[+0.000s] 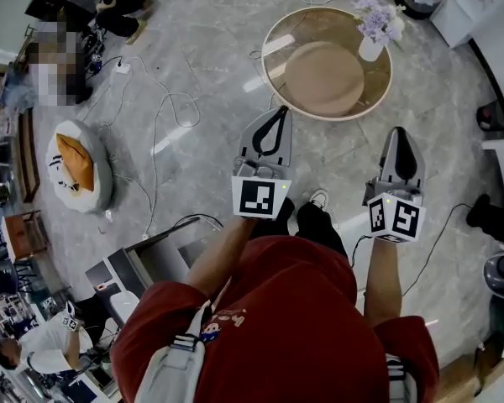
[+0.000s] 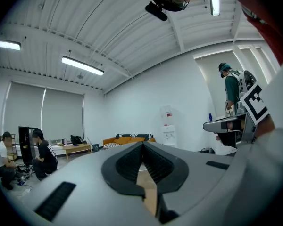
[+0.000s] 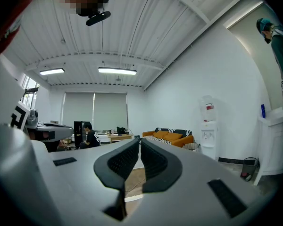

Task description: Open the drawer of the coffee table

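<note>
A round coffee table [image 1: 328,117] with a pale rim and a tan inner shelf stands ahead of me on the marble floor. A white vase [image 1: 372,47] of lilac flowers sits at its right edge. No drawer shows from here. My left gripper [image 1: 279,112] hovers just short of the table's near left rim. Its tips meet with nothing between them [image 2: 143,144]. My right gripper [image 1: 399,131] hangs to the table's lower right, also shut and empty [image 3: 139,139]. Both point level across the room.
A round pet bed [image 1: 77,170] with an orange cushion lies at left, and cables [image 1: 168,107] trail over the floor. A grey machine [image 1: 143,267] stands at lower left. People sit at upper left. An orange sofa [image 2: 127,139] and a water dispenser [image 2: 167,126] line the far wall.
</note>
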